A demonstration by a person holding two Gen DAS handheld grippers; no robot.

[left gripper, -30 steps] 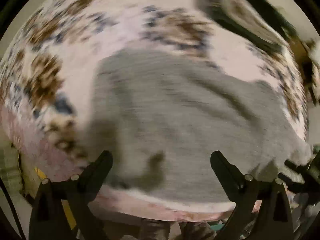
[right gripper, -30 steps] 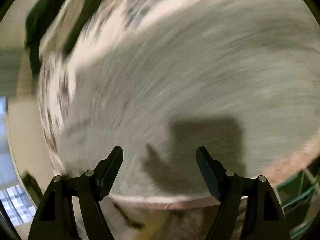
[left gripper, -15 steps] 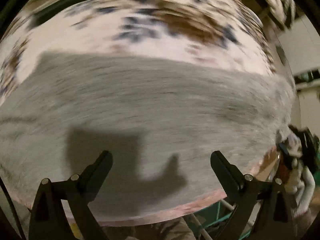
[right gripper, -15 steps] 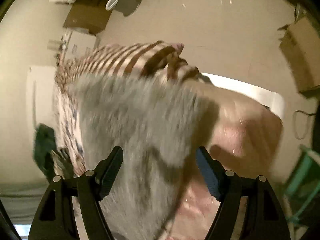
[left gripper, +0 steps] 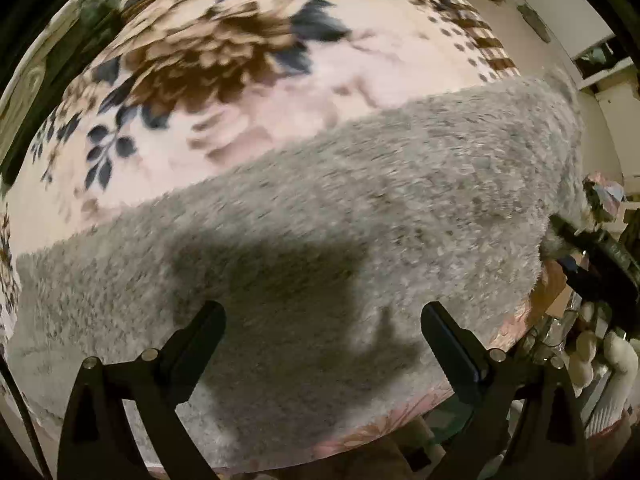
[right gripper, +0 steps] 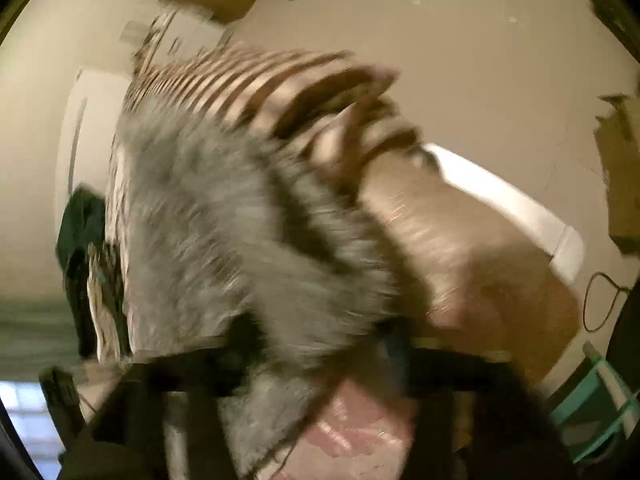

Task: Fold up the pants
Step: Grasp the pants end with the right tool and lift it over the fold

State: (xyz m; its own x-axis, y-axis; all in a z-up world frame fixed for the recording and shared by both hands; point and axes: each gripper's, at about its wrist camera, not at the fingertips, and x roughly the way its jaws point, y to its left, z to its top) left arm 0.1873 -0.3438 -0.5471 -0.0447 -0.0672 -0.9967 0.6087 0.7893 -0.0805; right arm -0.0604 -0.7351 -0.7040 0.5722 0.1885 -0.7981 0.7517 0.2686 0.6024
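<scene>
The grey fuzzy pants (left gripper: 340,220) lie spread across a pink floral blanket (left gripper: 240,80) on a bed. My left gripper (left gripper: 323,340) hovers open and empty just above the pants near the bed's front edge. In the right wrist view the pants (right gripper: 224,232) hang over the bed's end, heavily blurred. My right gripper (right gripper: 316,360) is at the pants' near edge with grey fabric between its fingers, which look drawn together on it. The right gripper's body also shows in the left wrist view (left gripper: 592,256) at the pants' right end.
The blanket's striped border (right gripper: 280,80) drapes over the bed's corner. A cardboard box (right gripper: 620,160) and a teal frame (right gripper: 592,400) stand on the beige floor to the right. Dark clothing (right gripper: 80,240) lies at the bed's left side.
My left gripper has swung over the pants and settled above them. My right gripper moved to the bed's end, dropped to the pants' edge and its fingers closed from wide open onto the fabric.
</scene>
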